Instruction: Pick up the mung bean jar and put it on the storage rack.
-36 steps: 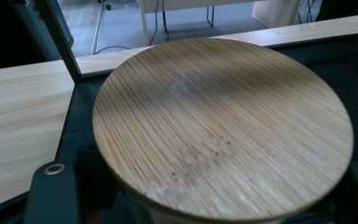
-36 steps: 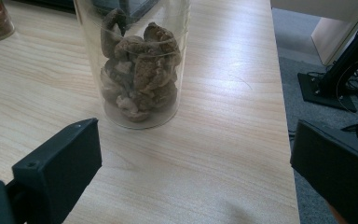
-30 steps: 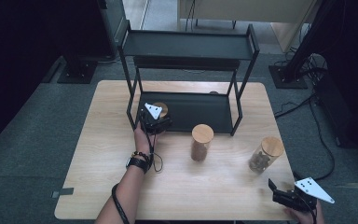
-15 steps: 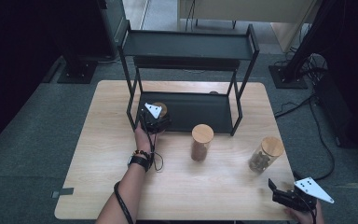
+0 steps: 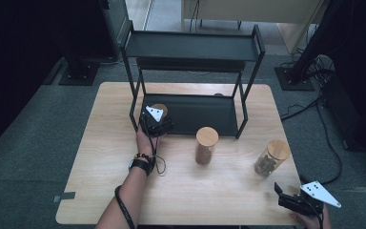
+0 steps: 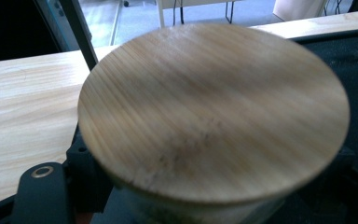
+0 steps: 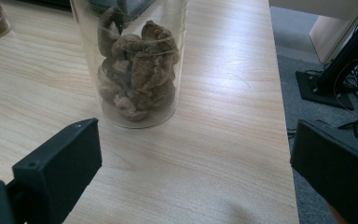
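Since a second ago the left gripper (image 5: 155,121) has carried its jar (image 5: 160,110) a little forward, so the jar now sits over the front left corner of the black rack's (image 5: 190,114) lower shelf; the right gripper (image 5: 293,200) has stayed where it was at the table's near right corner.

Three glass jars with round bamboo lids stand in the high view. The one at the left gripper shows mostly its lid (image 6: 212,109), which in the left gripper view lies close under the camera, with the jaws standing on either side of the jar just below it. They look closed on the jar, though the glass and its contents are hidden. The middle jar (image 5: 205,145) stands upright on the wooden table (image 5: 100,157), just in front of the rack, and holds something brownish. The right jar (image 5: 270,158) stands near the table's right edge; in the right gripper view its clear wall shows a heap of lumpy brown dried pieces (image 7: 137,70) filling the lower part.

The person's left forearm reaches forward from the bottom edge, a watch and a bead bracelet at the wrist (image 5: 140,163), the hand wrapped round the gripper. The right gripper lies low, its jaws spread wide apart and empty, pointing toward the right jar and well short of it.
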The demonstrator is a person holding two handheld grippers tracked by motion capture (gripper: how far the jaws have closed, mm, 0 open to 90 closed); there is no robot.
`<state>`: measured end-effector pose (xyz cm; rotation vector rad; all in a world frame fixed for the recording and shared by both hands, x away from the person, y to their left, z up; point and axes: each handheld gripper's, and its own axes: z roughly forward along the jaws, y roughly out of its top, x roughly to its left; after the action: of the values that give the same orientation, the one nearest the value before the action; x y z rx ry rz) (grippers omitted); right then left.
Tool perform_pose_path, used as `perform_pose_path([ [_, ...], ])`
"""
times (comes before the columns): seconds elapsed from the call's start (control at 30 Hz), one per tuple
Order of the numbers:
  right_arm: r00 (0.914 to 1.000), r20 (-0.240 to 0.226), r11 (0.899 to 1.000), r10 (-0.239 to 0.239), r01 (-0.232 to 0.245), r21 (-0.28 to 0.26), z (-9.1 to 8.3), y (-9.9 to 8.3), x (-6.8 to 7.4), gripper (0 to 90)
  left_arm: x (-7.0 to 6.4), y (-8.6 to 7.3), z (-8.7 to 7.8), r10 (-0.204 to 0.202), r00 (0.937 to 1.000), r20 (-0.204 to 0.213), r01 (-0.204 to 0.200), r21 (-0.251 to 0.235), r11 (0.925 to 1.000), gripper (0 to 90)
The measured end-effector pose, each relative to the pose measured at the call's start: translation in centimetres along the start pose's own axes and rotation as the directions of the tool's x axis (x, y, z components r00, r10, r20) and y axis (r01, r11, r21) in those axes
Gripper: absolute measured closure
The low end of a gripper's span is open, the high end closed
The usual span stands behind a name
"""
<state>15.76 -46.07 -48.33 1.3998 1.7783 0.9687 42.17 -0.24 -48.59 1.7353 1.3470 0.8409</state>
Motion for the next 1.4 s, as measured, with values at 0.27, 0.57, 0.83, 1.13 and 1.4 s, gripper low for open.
perform_pose_path([
  [0.27, 1.0000, 0.001, 1.000, -0.003, 0.003, 0.002, 0.0, 0.0, 0.0, 1.5, -0.4, -1.1, -0.7, -0.019, 0.9998, 0.004, 0.019, 0.020, 0.9996, 17.1],
  [0.57, 1.0000, 0.004, 1.000, -0.008, 0.008, 0.003, 0.0, 0.0, 0.1, 1.5, -0.1, -1.5, -1.5, -0.017, 0.9993, 0.034, 0.016, 0.017, 0.9997, 10.3],
  [0.83, 0.9999, 0.008, 1.000, -0.011, 0.011, 0.007, 0.1, 0.0, 0.1, 1.5, 0.0, -1.9, -2.3, -0.012, 0.9983, 0.057, 0.012, 0.011, 0.9999, 3.5],
  [1.13, 0.9999, 0.009, 1.000, -0.013, 0.013, 0.009, 0.1, 0.0, 0.2, 1.5, 0.1, -2.4, -3.2, -0.004, 0.9979, 0.064, 0.004, 0.002, 1.0000, 0.0],
  [1.4, 0.9998, 0.012, 1.000, -0.019, 0.018, 0.012, 0.1, 0.0, 0.2, 1.6, 0.4, -2.8, -4.0, -0.003, 0.9974, 0.072, 0.003, -0.002, 1.0000, 0.0],
])
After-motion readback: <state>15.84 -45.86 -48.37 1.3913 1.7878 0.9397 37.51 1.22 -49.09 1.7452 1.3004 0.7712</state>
